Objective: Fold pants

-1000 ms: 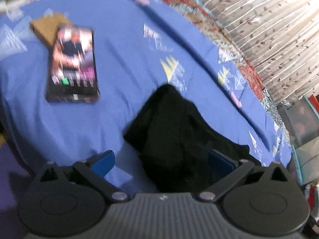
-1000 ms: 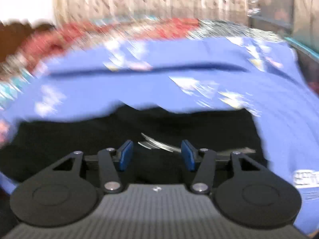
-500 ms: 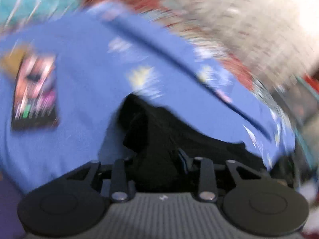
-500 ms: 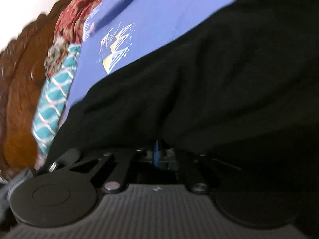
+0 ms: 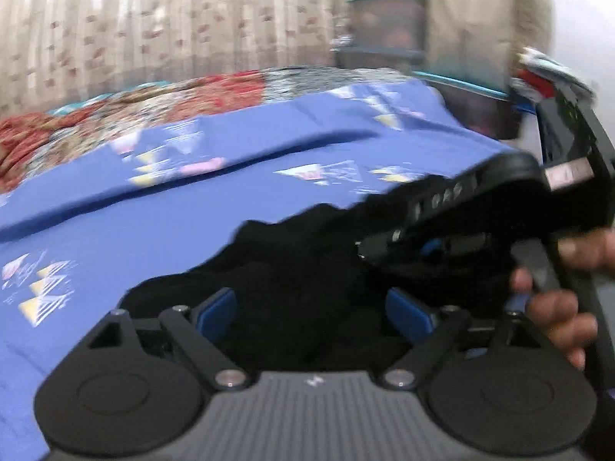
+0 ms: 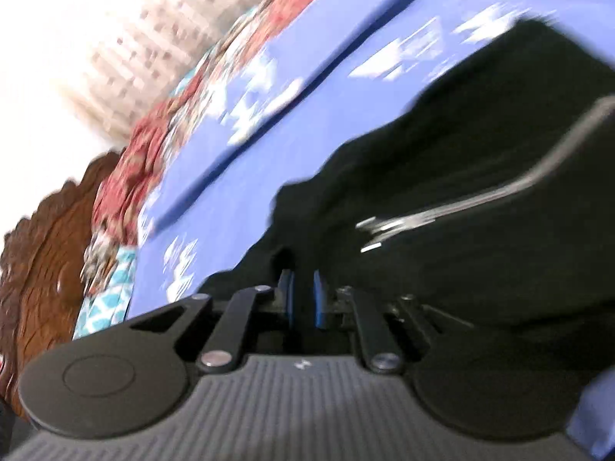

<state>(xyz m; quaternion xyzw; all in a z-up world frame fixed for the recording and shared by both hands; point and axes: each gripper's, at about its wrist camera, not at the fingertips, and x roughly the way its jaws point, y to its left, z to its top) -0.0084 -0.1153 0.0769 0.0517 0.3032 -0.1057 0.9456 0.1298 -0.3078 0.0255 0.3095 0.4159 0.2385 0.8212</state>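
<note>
Black pants lie bunched on the blue bedsheet. My left gripper hovers low over them with its jaws opening wide; the cloth lies beneath and between the blue pads, which do not press on it. My right gripper sits at the edge of the pants, its jaws opening to a narrow gap with dark cloth in it. A silver stripe runs across the pants. In the left wrist view a person's hand holds the right gripper's handle close by on the right.
A red patterned quilt edges the far side of the sheet, with a curtain behind it. Stacked plastic containers stand at the upper right. A carved wooden headboard is at the left in the right wrist view.
The left view swung away from the book toward the curtain; its jaws closed on the pants, then spread wide again. The right jaws shut on the black cloth, then parted a little.
</note>
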